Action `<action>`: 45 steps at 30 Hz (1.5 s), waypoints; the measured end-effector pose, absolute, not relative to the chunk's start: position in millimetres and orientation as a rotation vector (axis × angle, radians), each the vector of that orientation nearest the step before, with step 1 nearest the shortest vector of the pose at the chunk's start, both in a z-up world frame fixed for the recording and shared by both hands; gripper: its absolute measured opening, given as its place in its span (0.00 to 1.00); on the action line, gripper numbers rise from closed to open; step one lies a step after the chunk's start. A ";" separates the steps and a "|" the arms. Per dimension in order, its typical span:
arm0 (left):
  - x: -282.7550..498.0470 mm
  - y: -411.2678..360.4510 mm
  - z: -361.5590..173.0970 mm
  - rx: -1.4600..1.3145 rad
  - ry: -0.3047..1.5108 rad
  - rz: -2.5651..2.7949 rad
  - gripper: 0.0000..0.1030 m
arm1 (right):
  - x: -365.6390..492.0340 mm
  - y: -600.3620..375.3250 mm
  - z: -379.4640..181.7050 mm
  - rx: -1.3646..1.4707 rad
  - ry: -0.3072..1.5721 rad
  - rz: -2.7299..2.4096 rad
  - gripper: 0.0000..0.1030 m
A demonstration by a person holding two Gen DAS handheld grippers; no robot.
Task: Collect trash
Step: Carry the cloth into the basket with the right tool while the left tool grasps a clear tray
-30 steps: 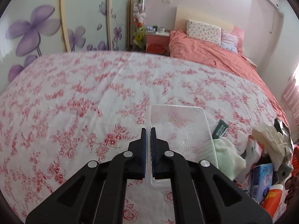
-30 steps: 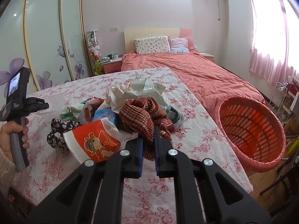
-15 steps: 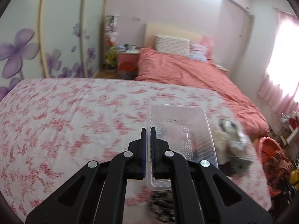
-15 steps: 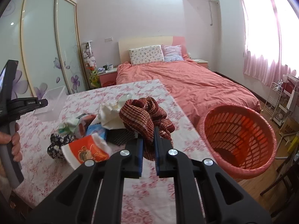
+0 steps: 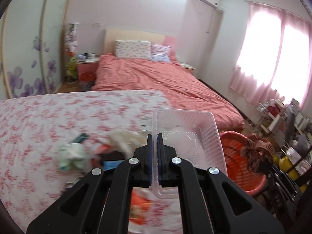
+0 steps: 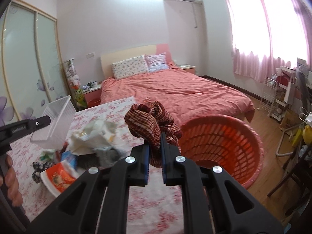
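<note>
2 grippers loaded: left gripper (image 5: 154,152) pinches the wall of a clear plastic tray (image 5: 187,136), held above the trash pile (image 6: 85,146) left of the orange basket (image 6: 220,148). Right gripper (image 6: 155,148) clamps a red knitted cloth (image 6: 152,122) just left of the basket rim.

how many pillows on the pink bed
2: a floral pillow against the headboard on the left, and a striped pillow beside it on the right. Others could be hidden behind them.
</note>
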State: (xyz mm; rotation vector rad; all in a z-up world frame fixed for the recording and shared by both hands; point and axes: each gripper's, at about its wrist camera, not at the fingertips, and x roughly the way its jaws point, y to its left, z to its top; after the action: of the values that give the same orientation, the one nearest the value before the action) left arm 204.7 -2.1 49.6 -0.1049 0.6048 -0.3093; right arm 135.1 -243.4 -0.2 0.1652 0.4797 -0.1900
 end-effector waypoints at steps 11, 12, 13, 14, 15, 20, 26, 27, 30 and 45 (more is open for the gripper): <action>214.7 -84.0 29.8 -0.097 0.653 -0.468 0.04 | 135.0 -301.7 -9.0 0.213 0.481 -0.275 0.10; 213.9 -90.9 28.2 -0.094 0.657 -0.480 0.04 | 135.5 -307.4 -11.5 0.219 0.484 -0.281 0.10; 215.1 -97.6 27.1 -0.092 0.662 -0.490 0.04 | 136.1 -312.7 -13.9 0.226 0.487 -0.288 0.10; 213.7 -103.3 26.5 -0.091 0.666 -0.498 0.04 | 136.8 -317.5 -15.9 0.232 0.491 -0.293 0.10; 215.0 -111.7 23.4 -0.089 0.674 -0.512 0.04 | 137.3 -320.4 -17.5 0.237 0.493 -0.297 0.10; 217.3 -136.2 14.1 -0.087 0.705 -0.555 0.04 | 140.6 -339.1 -23.7 0.263 0.496 -0.310 0.10; 219.1 -163.8 5.0 -0.071 0.734 -0.591 0.04 | 145.9 -357.7 -26.2 0.282 0.489 -0.330 0.10; 219.4 -169.1 2.3 -0.067 0.743 -0.597 0.04 | 147.4 -361.8 -27.5 0.288 0.488 -0.335 0.10; 221.7 -178.8 -2.4 -0.063 0.763 -0.606 0.04 | 151.0 -368.6 -29.5 0.294 0.485 -0.343 0.10; 233.3 -201.0 -30.3 -0.031 0.869 -0.578 0.32 | 156.2 -397.7 -40.0 0.361 0.496 -0.377 0.35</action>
State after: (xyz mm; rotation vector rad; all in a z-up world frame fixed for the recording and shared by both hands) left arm 233.3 -201.0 -30.3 -0.0305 0.8686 -0.5783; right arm 156.2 -397.7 -40.0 0.3605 0.4959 -0.3772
